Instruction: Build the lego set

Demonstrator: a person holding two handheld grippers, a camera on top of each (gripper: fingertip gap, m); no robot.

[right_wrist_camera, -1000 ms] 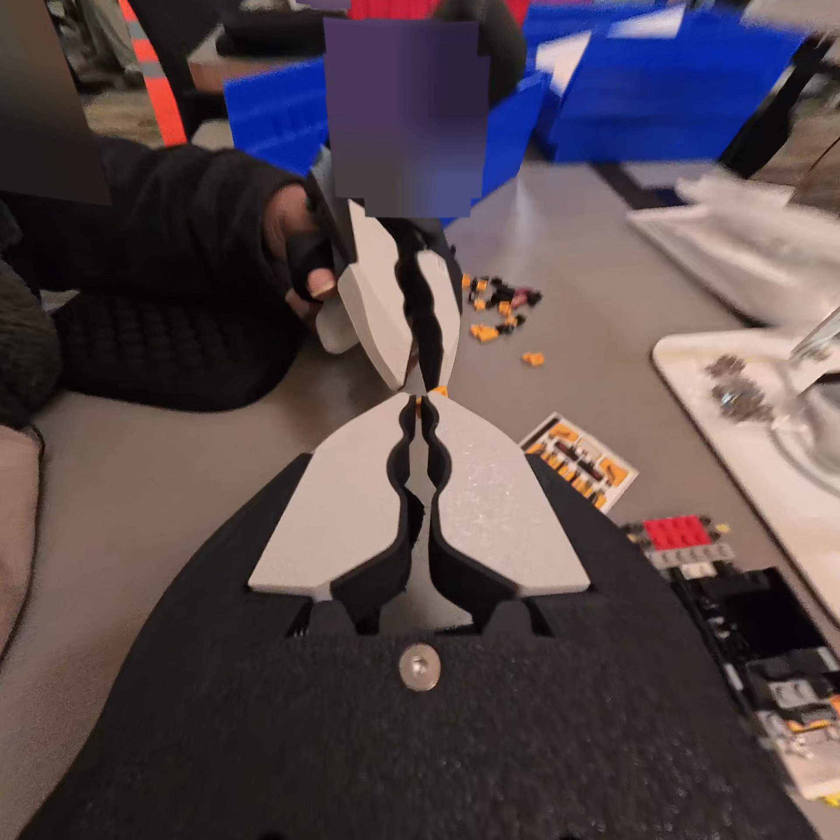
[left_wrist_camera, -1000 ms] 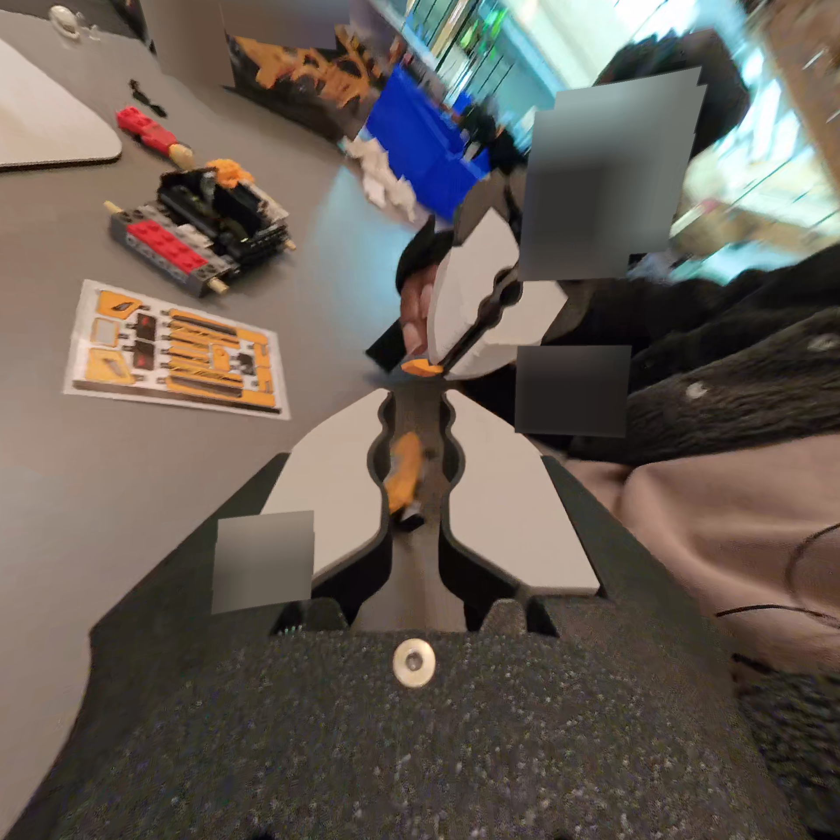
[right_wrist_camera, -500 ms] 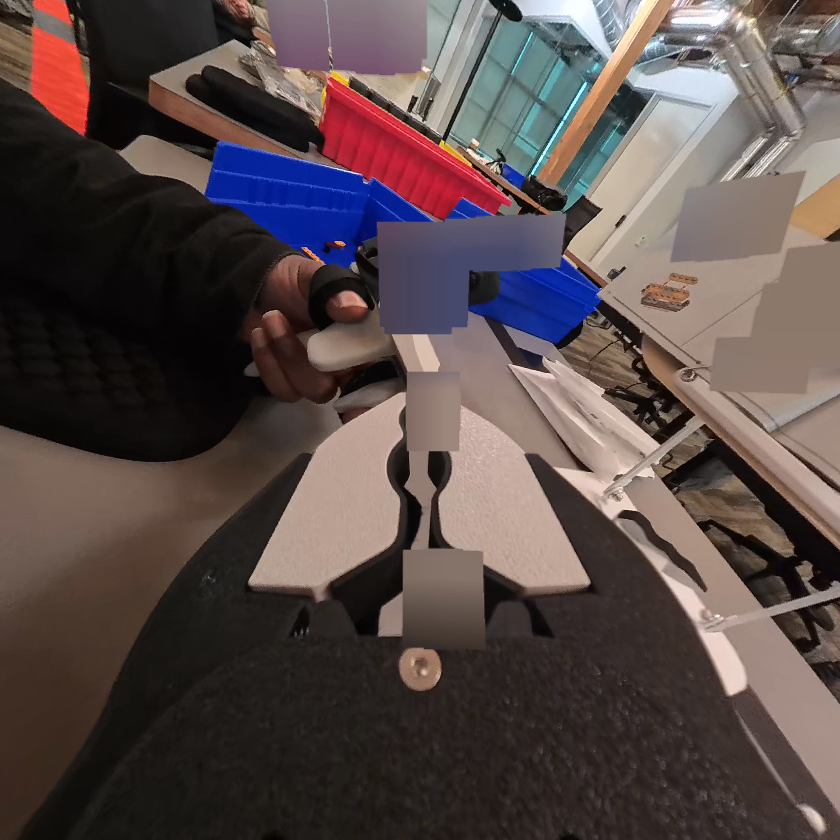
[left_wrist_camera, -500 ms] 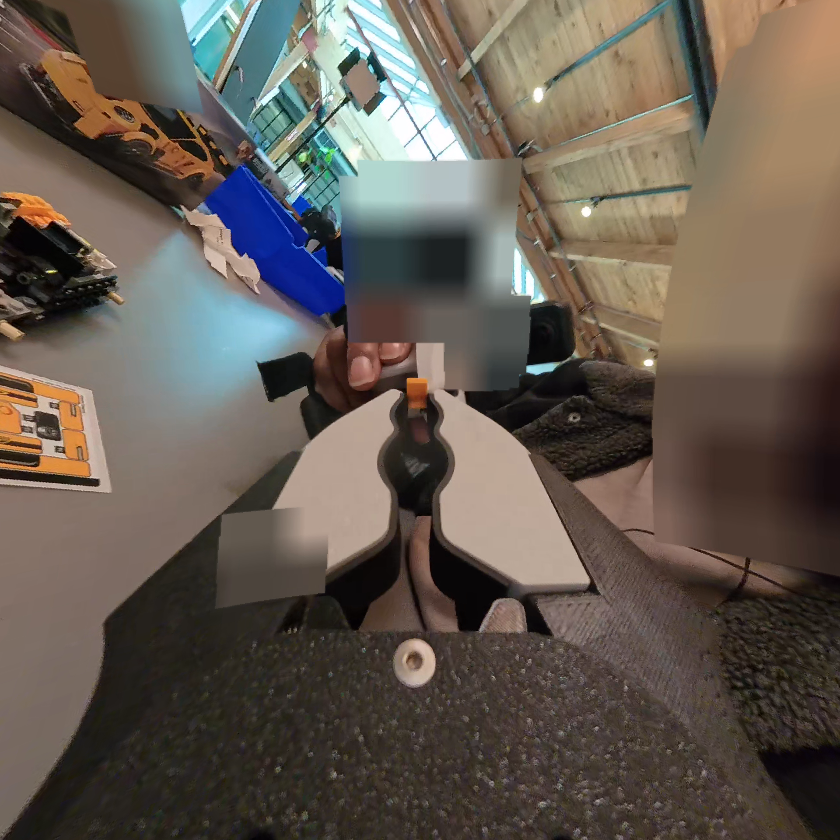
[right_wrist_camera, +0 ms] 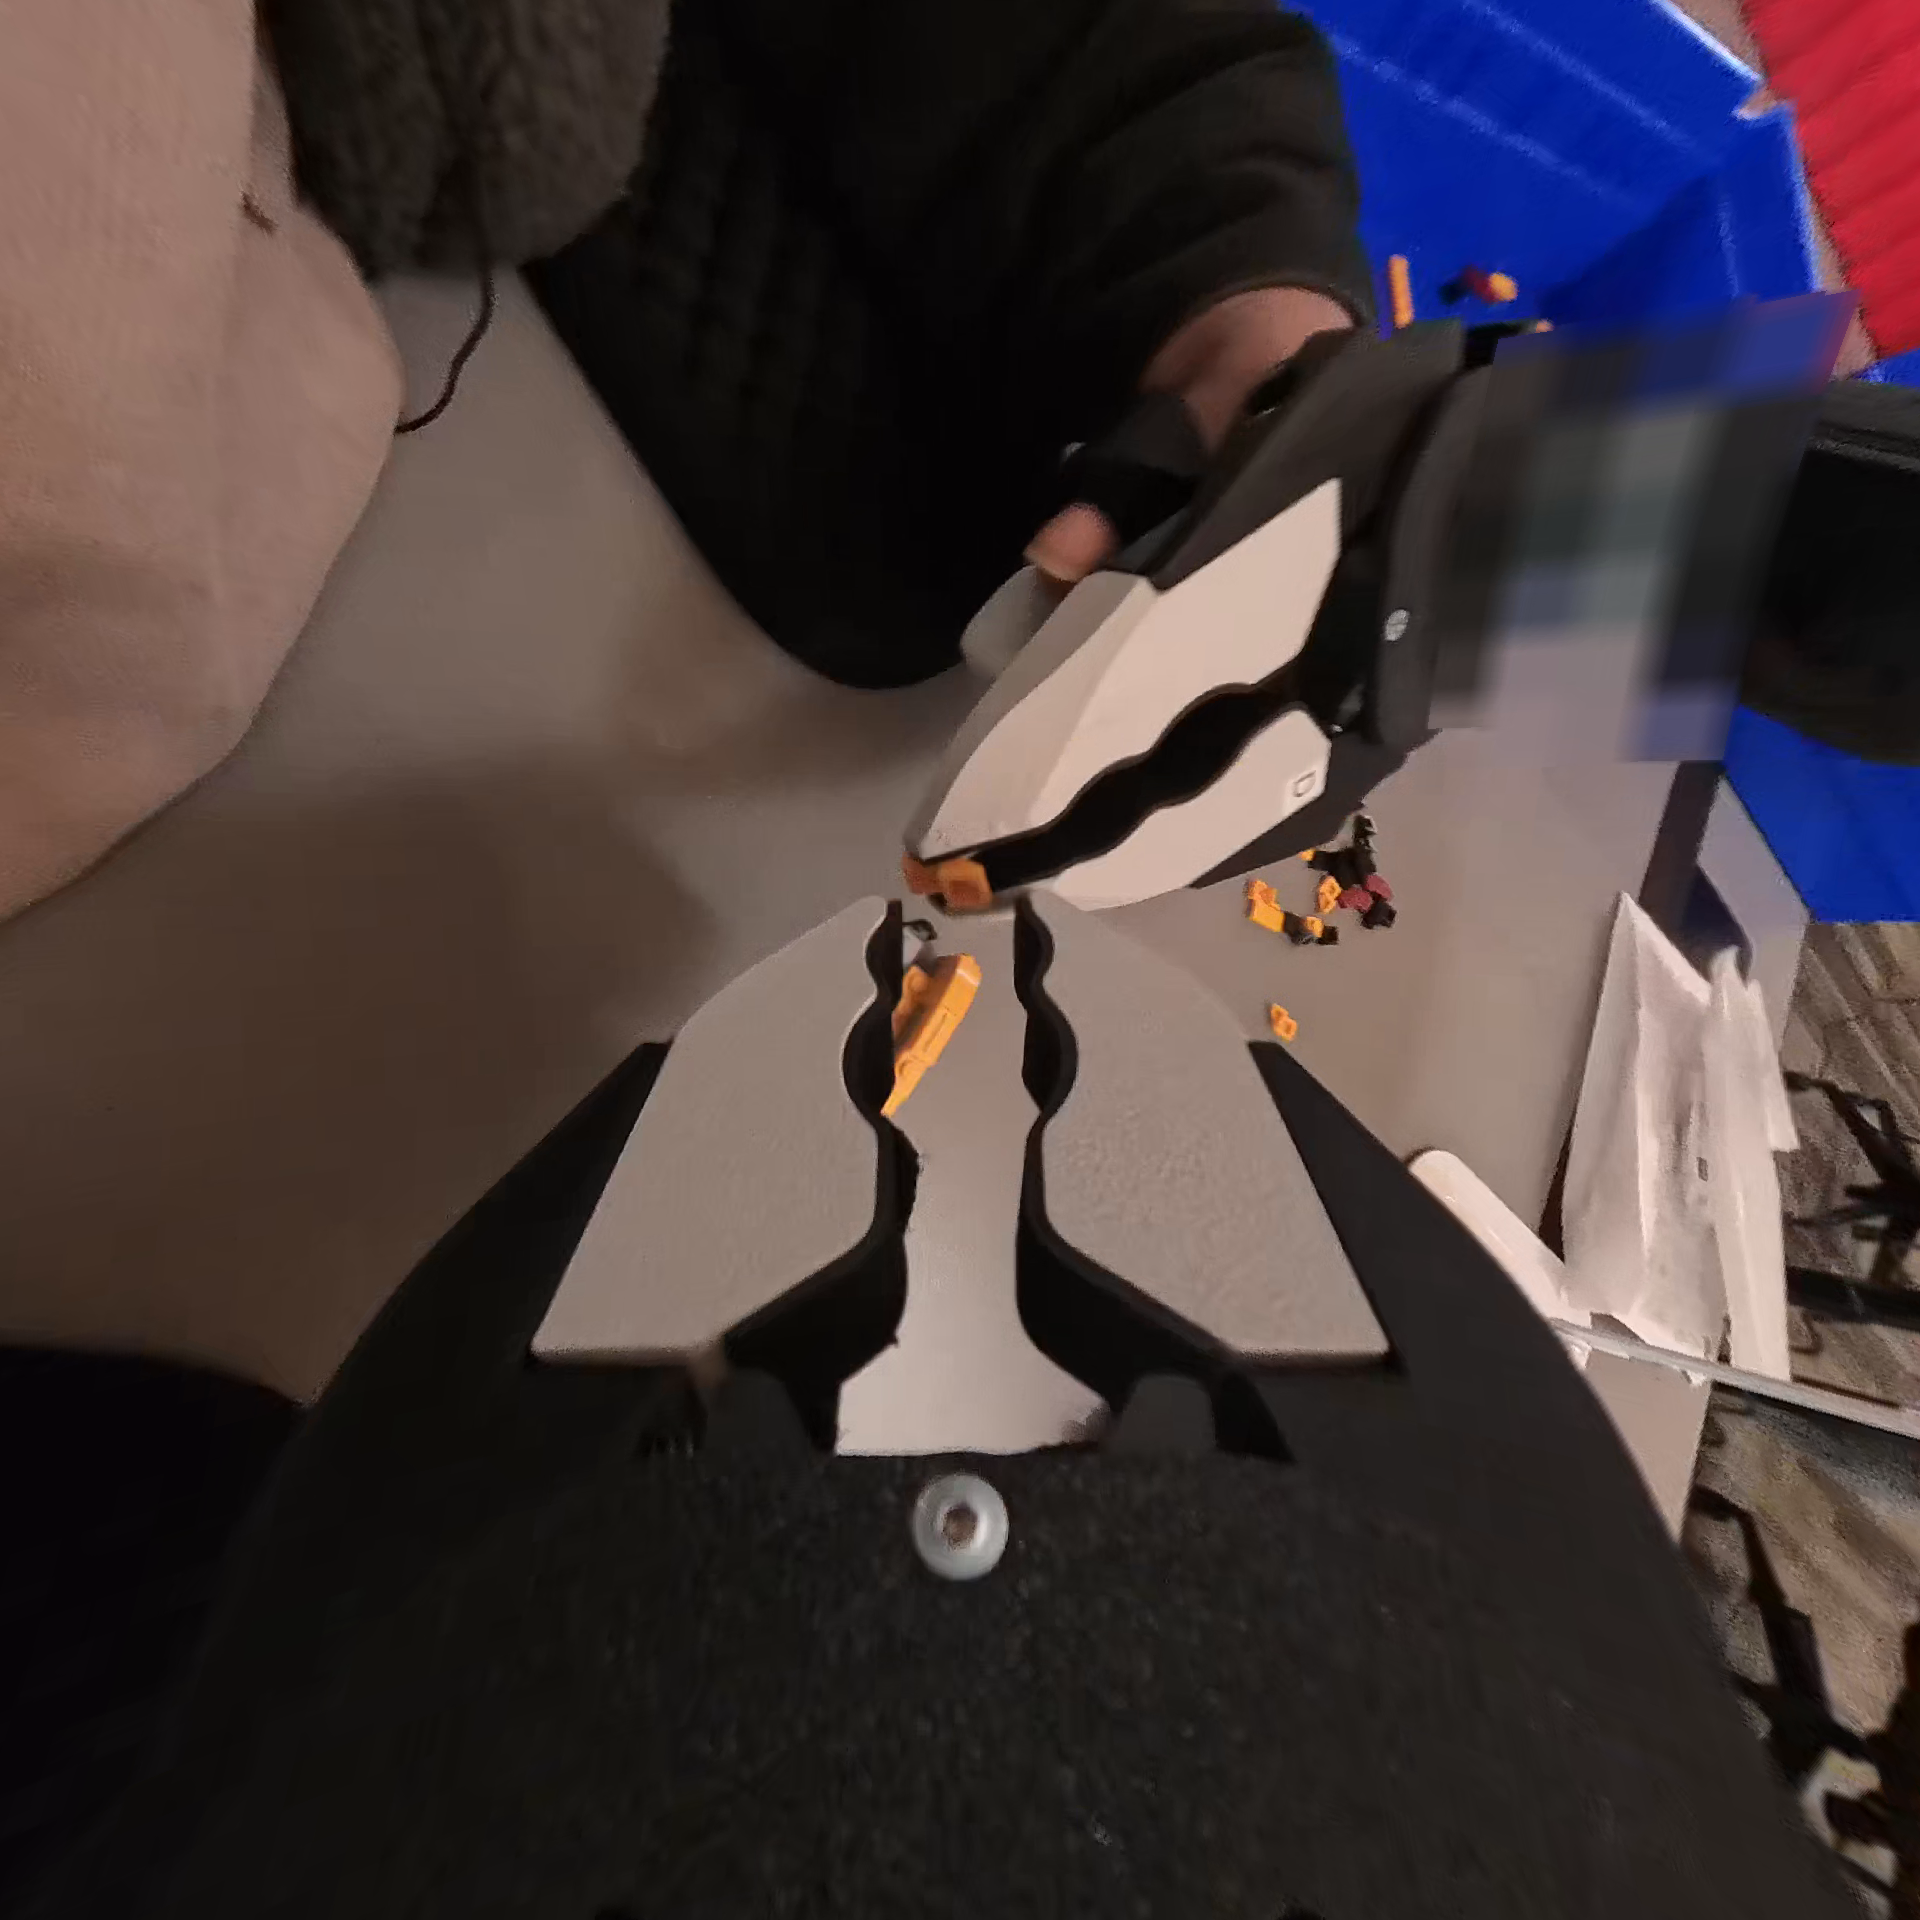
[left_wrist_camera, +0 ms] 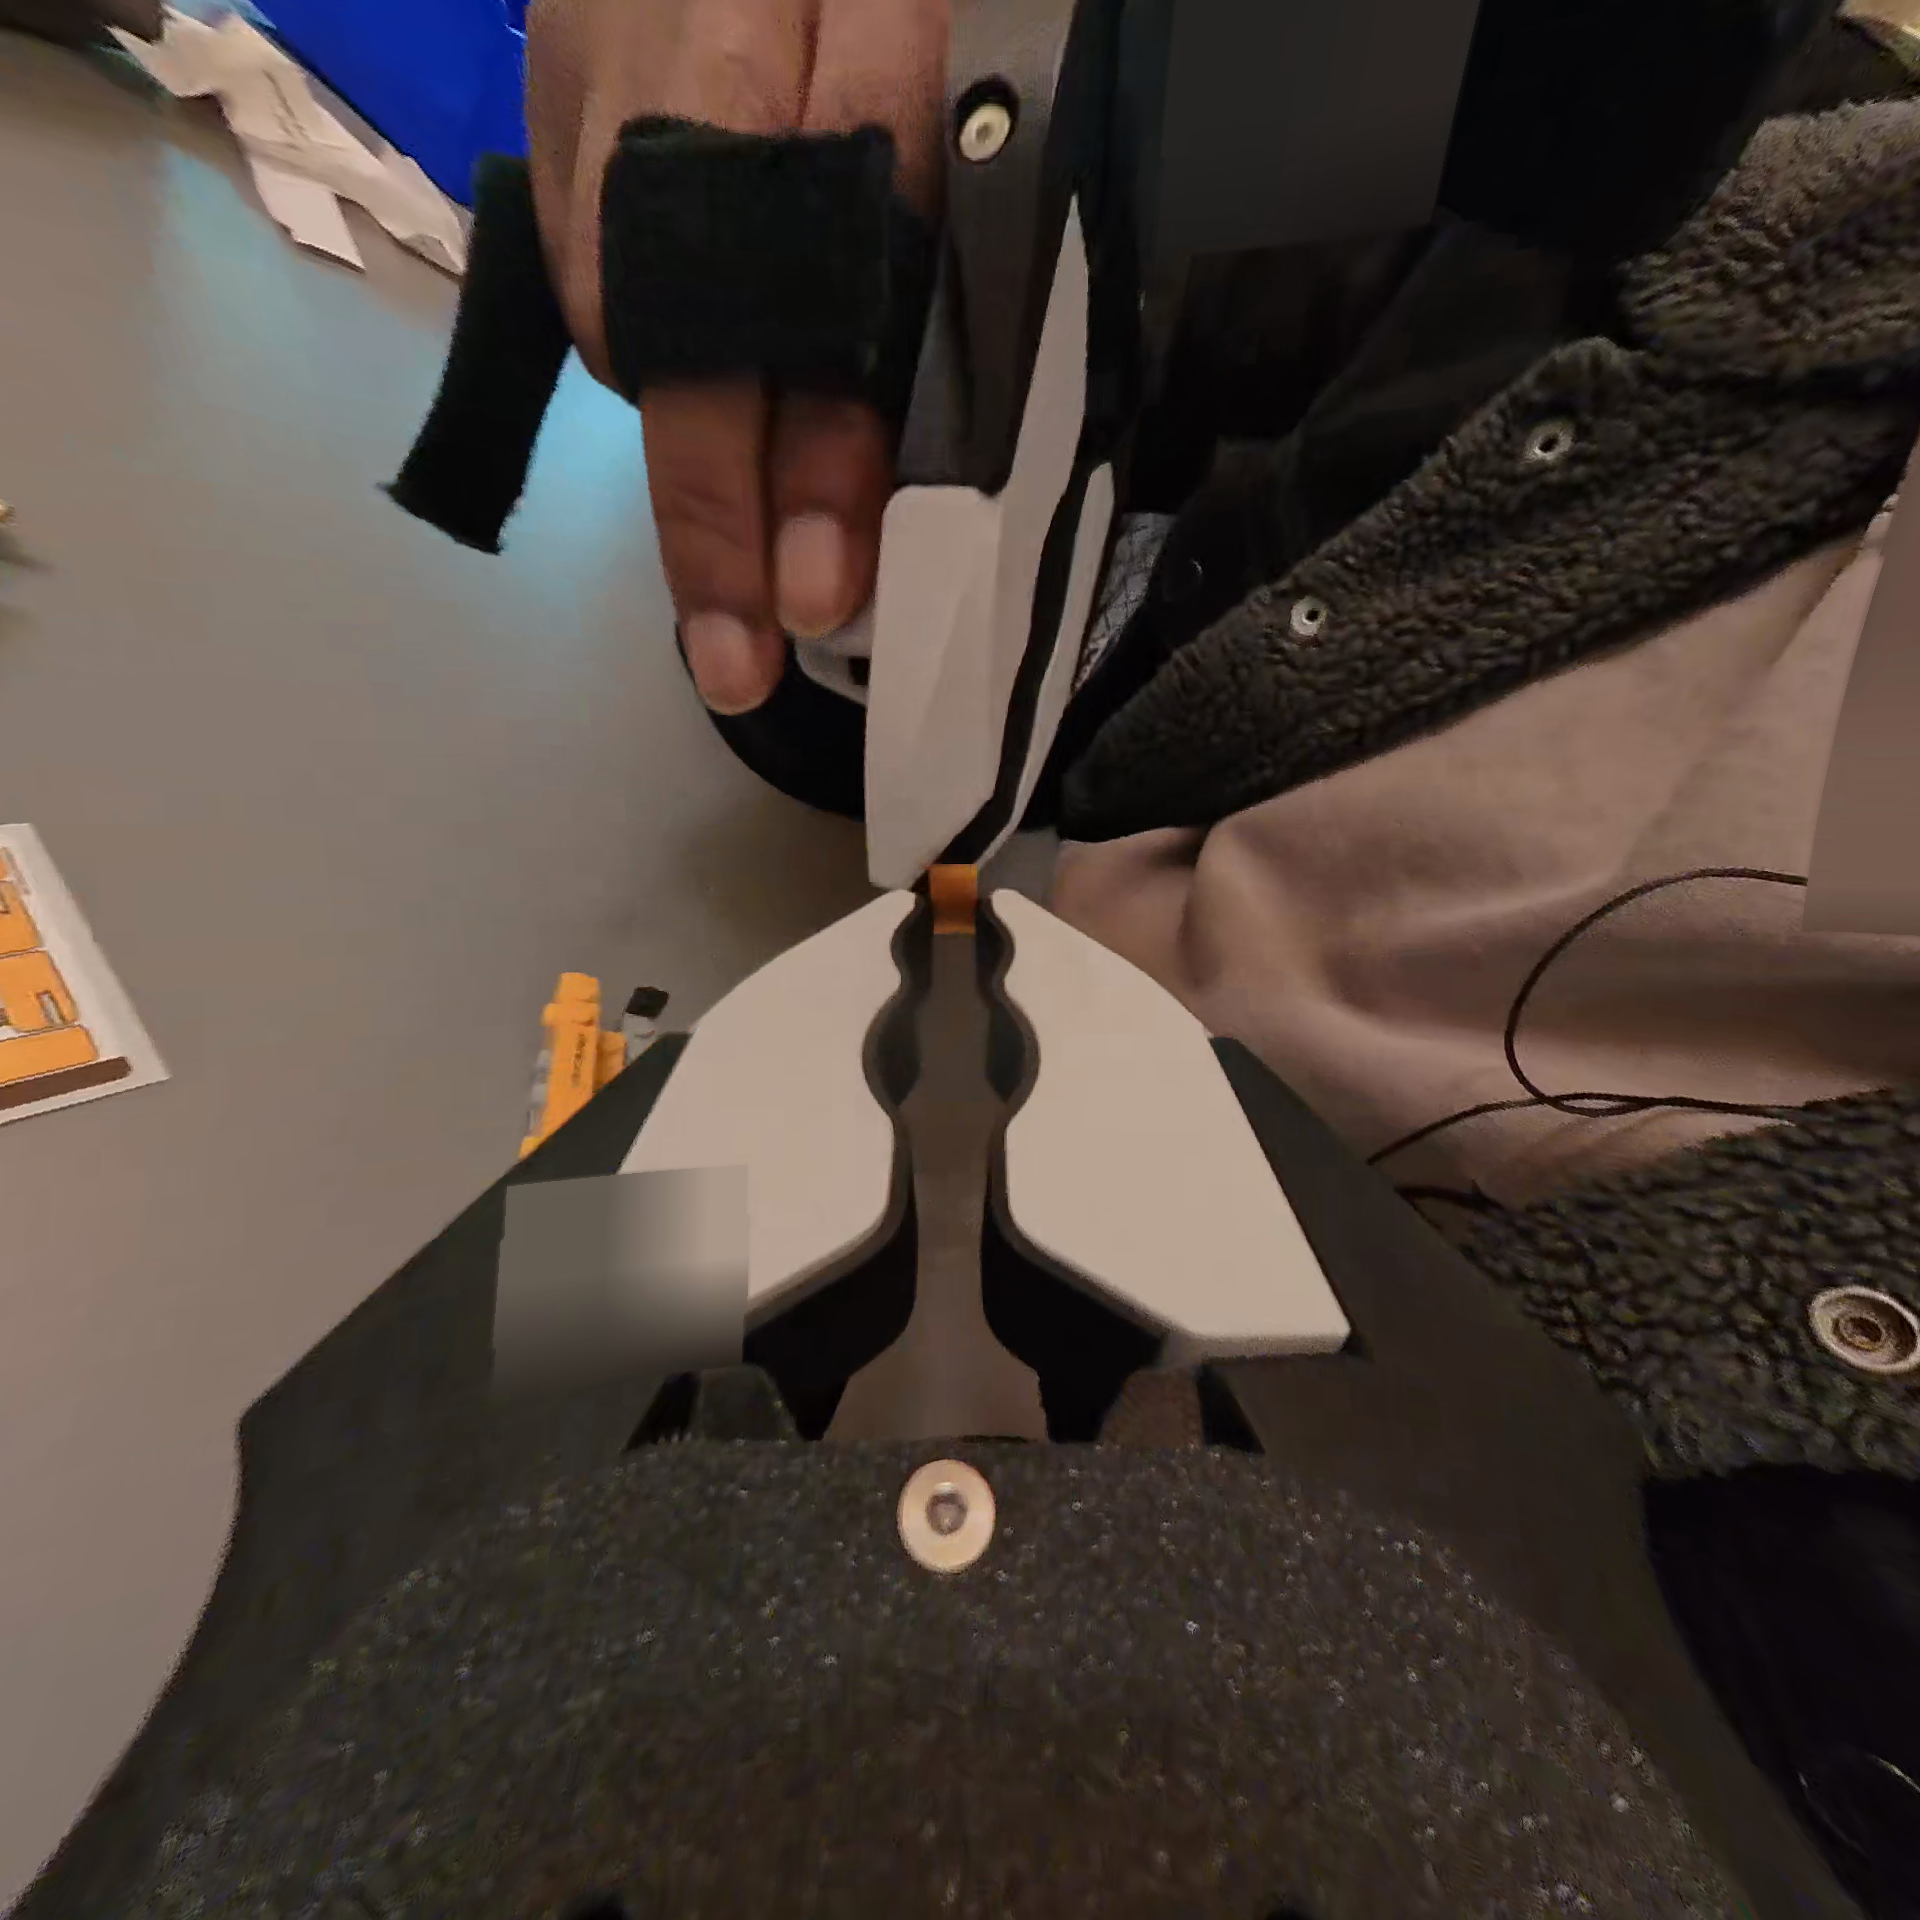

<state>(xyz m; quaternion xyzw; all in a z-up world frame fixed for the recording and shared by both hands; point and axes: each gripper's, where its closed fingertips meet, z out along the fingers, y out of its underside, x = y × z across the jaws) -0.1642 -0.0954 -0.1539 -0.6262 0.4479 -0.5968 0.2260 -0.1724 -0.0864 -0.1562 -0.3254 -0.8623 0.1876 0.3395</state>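
My left gripper is shut on a small orange lego piece, pinched at its very fingertips. The right wrist view shows the same: the left gripper comes in from the upper right with the orange piece in its tips. My right gripper is open and holds nothing; its tips stand just under the left gripper's. In the left wrist view the right gripper points down at the small piece. A longer orange piece lies on the grey table, seen through the right gripper's gap; it also shows in the left wrist view.
A pile of small orange, black and dark red pieces lies on the table, with one stray orange piece. A sticker sheet is at the left. Blue bins and white paper bags stand at the far edge. The person's jacket and a thin cord are close by.
The right gripper, shut in both earlier frames, has opened. The left gripper closed on the small orange piece half a second ago and still holds it. Both grippers have tilted back down toward the table.
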